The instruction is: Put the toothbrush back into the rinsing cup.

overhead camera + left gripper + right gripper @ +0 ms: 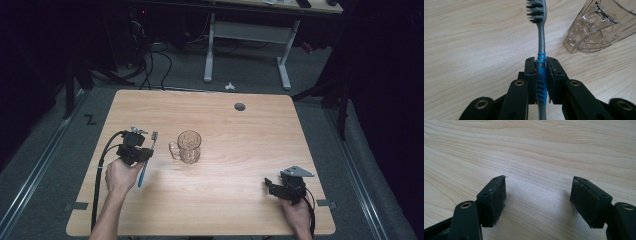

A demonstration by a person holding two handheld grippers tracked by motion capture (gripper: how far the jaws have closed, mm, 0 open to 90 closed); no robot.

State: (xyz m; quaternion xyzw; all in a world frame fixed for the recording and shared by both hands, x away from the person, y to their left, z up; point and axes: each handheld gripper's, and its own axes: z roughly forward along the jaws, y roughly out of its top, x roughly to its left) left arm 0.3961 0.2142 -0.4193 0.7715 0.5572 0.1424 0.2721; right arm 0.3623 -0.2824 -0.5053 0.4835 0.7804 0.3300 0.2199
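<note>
A grey and blue toothbrush (541,45) is clamped at its ribbed blue grip between the pads of my left gripper (541,67), bristle head pointing away from me. In the high view the left gripper (145,152) sits at the table's left with the toothbrush (148,155) running through it, just left of a clear faceted glass mug (189,146) that stands upright with its handle toward the gripper. The mug (596,27) appears at the upper right of the left gripper view. My right gripper (270,186) rests near the table's front right, jaws wide apart over bare wood (537,195).
The wooden table (225,200) has a round cable hole (240,106) near its far edge. Beyond it a white-legged desk (247,37) and cables stand on the grey floor. Open wood lies between the mug and the right gripper.
</note>
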